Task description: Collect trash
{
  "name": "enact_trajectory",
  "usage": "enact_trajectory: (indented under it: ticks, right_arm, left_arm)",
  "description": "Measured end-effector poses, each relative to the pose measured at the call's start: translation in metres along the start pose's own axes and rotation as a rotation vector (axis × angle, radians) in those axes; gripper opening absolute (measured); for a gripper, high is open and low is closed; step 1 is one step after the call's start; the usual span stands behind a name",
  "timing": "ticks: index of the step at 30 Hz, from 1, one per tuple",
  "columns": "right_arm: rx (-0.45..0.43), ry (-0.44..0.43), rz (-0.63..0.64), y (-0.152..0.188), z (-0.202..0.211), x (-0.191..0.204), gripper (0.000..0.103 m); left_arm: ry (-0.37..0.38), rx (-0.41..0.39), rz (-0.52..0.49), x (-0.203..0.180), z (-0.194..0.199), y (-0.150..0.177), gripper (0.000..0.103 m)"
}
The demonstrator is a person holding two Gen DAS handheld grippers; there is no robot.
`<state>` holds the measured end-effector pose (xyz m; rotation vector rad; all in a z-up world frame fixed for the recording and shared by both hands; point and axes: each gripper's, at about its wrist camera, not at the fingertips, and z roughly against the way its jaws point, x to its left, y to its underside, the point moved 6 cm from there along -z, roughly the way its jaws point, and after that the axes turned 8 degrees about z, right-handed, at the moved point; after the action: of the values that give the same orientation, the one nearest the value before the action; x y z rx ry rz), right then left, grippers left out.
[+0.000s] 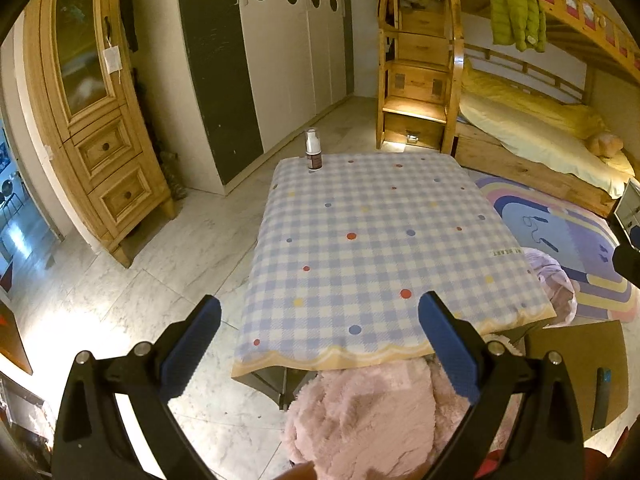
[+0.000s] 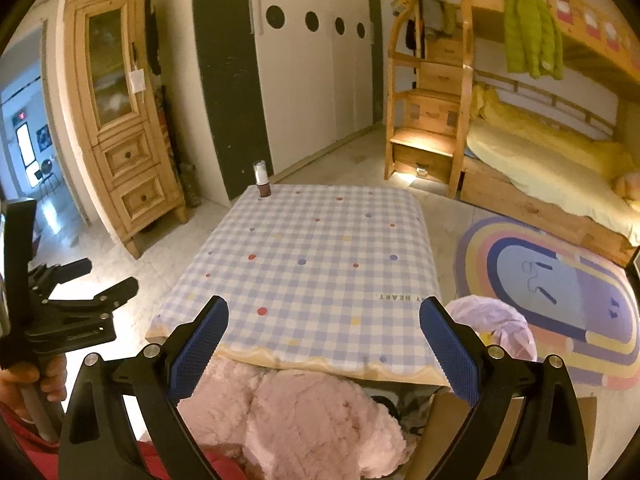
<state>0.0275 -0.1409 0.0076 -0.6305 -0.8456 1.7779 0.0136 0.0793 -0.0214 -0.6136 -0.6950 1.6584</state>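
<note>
A small pump bottle (image 1: 313,150) with a clear cap stands upright at the far left corner of the table with the blue checked cloth (image 1: 372,248); it also shows in the right wrist view (image 2: 262,181). A lilac plastic bag (image 2: 494,322) sits open on the floor at the table's right near corner, also visible in the left wrist view (image 1: 554,286). My left gripper (image 1: 320,344) is open and empty, held over the table's near edge. My right gripper (image 2: 324,348) is open and empty over the same near edge. The left gripper's body (image 2: 60,312) shows at the left of the right wrist view.
A pink fluffy cushion (image 1: 360,416) lies below the table's near edge. A wooden cabinet (image 1: 92,120) stands left, white wardrobes (image 1: 288,60) behind, a bunk bed (image 1: 540,132) right. A rainbow rug (image 2: 560,300) covers the floor at right. A cardboard piece (image 1: 572,368) lies near right.
</note>
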Motion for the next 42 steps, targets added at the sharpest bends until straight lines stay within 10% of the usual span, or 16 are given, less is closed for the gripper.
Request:
enact_trajectory:
  ticks: [42]
  right_arm:
    - [0.008,0.017,-0.03,0.005,-0.003,-0.009,0.095]
  left_arm:
    - [0.006,-0.002,-0.02,-0.011,0.001,-0.001,0.096]
